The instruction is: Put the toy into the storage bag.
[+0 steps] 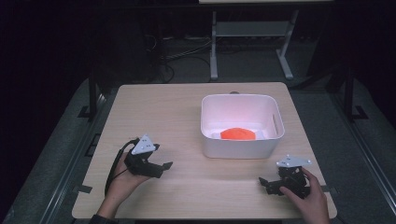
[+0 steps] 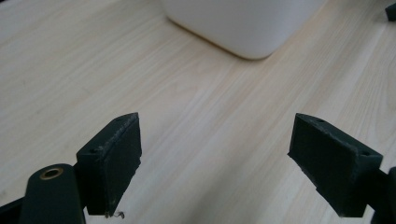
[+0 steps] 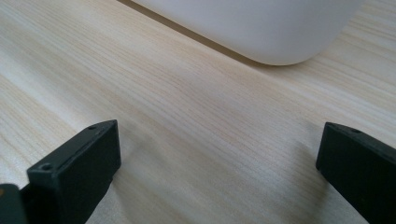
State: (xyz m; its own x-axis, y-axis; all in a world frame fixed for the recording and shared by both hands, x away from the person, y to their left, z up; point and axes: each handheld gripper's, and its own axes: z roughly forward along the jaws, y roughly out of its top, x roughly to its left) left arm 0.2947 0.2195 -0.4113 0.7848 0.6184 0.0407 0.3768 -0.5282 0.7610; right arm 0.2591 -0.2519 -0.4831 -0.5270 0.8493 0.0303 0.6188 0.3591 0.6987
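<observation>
Pale wood grain runs across the counter (image 1: 187, 107) where I have both tools resting, each held in a hand at the near edge. At the near left, my left tool (image 1: 163, 169) sits low over the bare wood, its two black jaws standing wide apart with nothing between them; the left gripper view shows only wood grain in the gap. At the near right, my right tool (image 1: 265, 183) lies close to the counter's front corner, jaws likewise spread and empty, pointing toward the middle of the counter. Both tools carry a grey three-cornered plate on top, and a dark cable trails from the left one.

Farther back, between the two tools and a little right of centre, stands a white bin (image 1: 238, 148) with rounded corners and a handle slot in its right wall. Its near wall shows in both gripper views, well apart from the jaws. Inside it, on the floor toward the front, lies an orange object (image 1: 238, 134), rounded and low; I cannot tell what it is.

Beyond the counter, dark floor, loose cables and the grey legs of another table.
</observation>
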